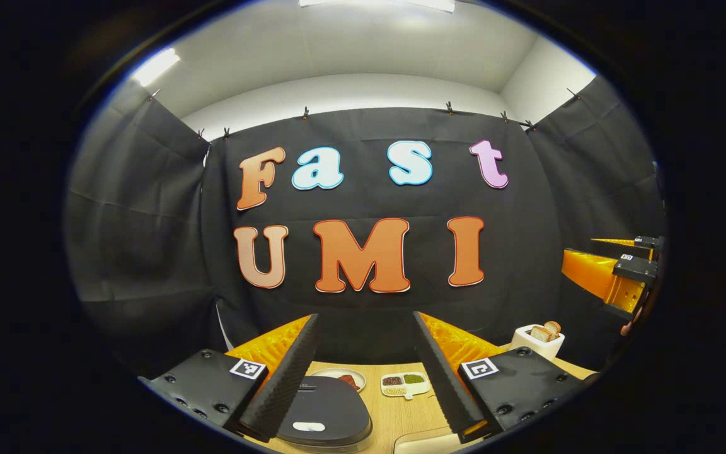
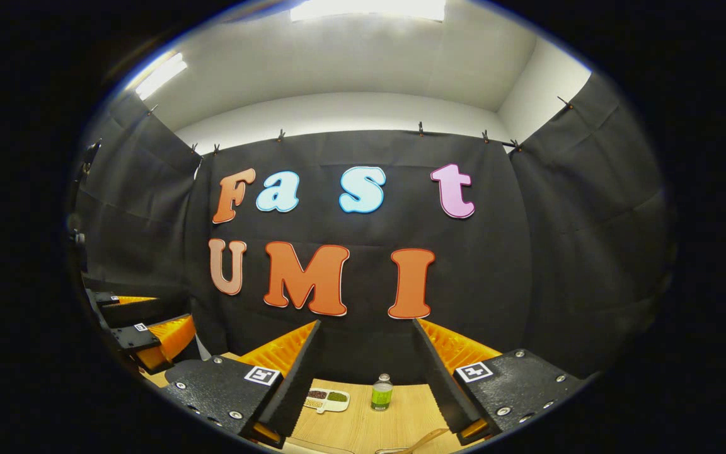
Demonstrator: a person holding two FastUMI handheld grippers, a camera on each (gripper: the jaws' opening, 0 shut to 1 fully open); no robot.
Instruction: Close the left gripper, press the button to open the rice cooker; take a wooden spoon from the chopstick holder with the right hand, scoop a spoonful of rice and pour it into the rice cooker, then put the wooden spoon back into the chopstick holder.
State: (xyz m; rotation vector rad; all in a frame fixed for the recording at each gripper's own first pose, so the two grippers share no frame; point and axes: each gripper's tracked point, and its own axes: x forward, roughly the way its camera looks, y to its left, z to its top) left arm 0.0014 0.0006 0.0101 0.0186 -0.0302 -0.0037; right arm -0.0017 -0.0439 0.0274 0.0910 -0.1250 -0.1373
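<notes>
Black cloth is hanging as the booth's wall behind a pale wooden table [image 1: 401, 416]. From the left gripper view, the left gripper [image 1: 366, 372] is hovering above the table with its two ribbed black fingers [image 1: 287, 378] spread wide, gripping nothing. Below them the rice cooker [image 1: 328, 413] is sitting with its smooth, dark, rounded lid down, a small white oval button near its front edge. Behind it, a round plate [image 1: 341, 377] and a white divided dish [image 1: 404, 384] of brown and green grains are lying on the wood, and a white toaster [image 1: 538, 340] holding bread slices is standing at the right. From the right gripper view, the right gripper [image 2: 366, 378] is likewise hanging unclenched and empty, above a green-labelled bottle [image 2: 382, 392] and a curved wooden spoon handle [image 2: 423, 439] at the bottom edge.
</notes>
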